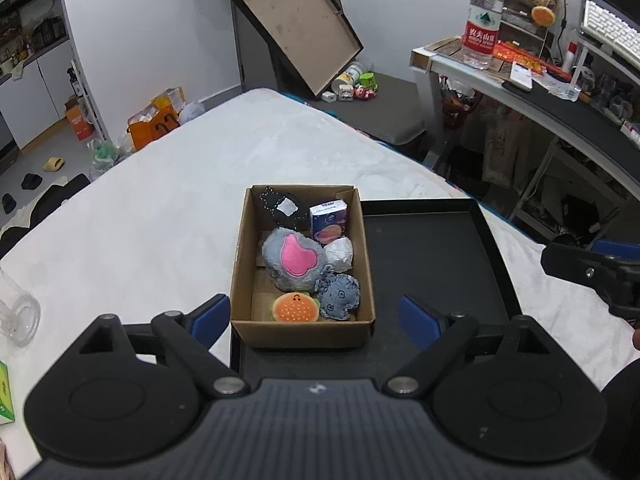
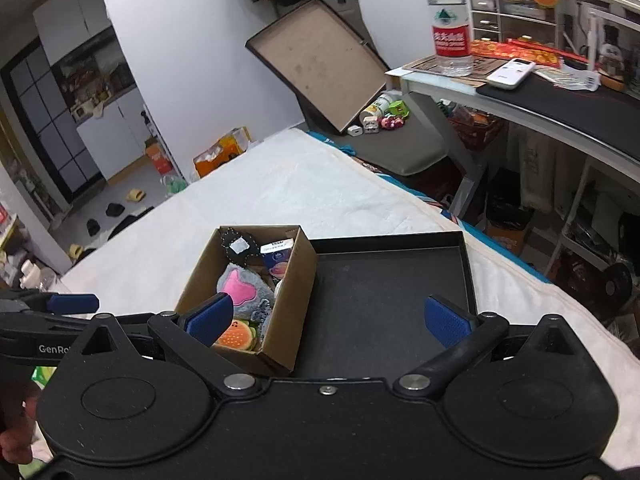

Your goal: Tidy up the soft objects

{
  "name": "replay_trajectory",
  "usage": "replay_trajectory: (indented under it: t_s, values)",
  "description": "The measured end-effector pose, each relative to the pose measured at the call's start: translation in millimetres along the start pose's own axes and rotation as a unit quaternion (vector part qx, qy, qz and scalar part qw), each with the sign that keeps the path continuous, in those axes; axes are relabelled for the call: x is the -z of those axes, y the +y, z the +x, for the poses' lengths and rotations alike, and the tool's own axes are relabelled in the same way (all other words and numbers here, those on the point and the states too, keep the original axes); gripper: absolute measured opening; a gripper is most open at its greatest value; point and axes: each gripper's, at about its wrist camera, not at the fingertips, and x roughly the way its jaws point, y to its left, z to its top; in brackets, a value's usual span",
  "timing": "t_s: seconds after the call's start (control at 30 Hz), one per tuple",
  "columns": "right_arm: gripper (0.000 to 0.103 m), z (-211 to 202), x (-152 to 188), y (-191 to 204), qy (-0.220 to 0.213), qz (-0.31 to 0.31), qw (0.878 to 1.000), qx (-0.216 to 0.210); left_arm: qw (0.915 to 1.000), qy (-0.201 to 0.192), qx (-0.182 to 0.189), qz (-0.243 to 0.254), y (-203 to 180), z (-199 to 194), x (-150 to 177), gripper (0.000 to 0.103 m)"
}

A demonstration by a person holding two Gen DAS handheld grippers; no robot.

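A cardboard box (image 1: 240, 248) stands on the left part of a black tray (image 1: 440, 248). In it lie a grey plush with a pink patch (image 1: 294, 262), an orange burger plush (image 1: 295, 307), a denim plush (image 1: 338, 295), a white ball (image 1: 339, 255), a tissue pack (image 1: 329, 220) and a black pouch (image 1: 280, 208). My left gripper (image 1: 314, 322) is open and empty, just in front of the box. My right gripper (image 2: 328, 318) is open and empty over the tray (image 2: 392, 280), beside the box (image 2: 292, 300). The right gripper also shows in the left wrist view (image 1: 592, 268).
The tray lies on a white bed cover (image 1: 180, 184). A clear glass jar (image 1: 18, 312) lies at the left edge. A desk (image 1: 560, 112) with a water bottle (image 1: 482, 20) stands at right. A brown board (image 1: 300, 28) leans on the far wall.
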Motion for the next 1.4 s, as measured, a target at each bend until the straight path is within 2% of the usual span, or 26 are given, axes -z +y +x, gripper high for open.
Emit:
replay_trajectory:
  t_s: [0.23, 0.57, 0.8, 1.03, 1.4]
  values:
    - [0.103, -25, 6, -4, -0.005, 0.022, 1.000, 0.005, 1.0000, -0.005, 0.006, 0.001, -7, -26, 12, 0.097]
    - [0.103, -60, 14, 1, -0.010, 0.012, 1.000, 0.020, 0.9997, -0.022, 0.014, 0.001, -14, -65, 27, 0.102]
    - [0.103, -84, 23, 6, -0.018, -0.003, 1.000, 0.023, 0.9994, -0.030, 0.018, 0.003, -14, -85, 40, 0.102]
    - [0.103, -105, 29, 8, -0.019, 0.008, 0.999, 0.027, 0.9988, -0.044, 0.017, 0.014, -11, -107, 52, 0.102]
    - [0.103, -142, 44, 27, -0.047, -0.011, 0.999, 0.019, 0.9972, -0.071, 0.022, 0.003, 6, -147, 73, 0.102]
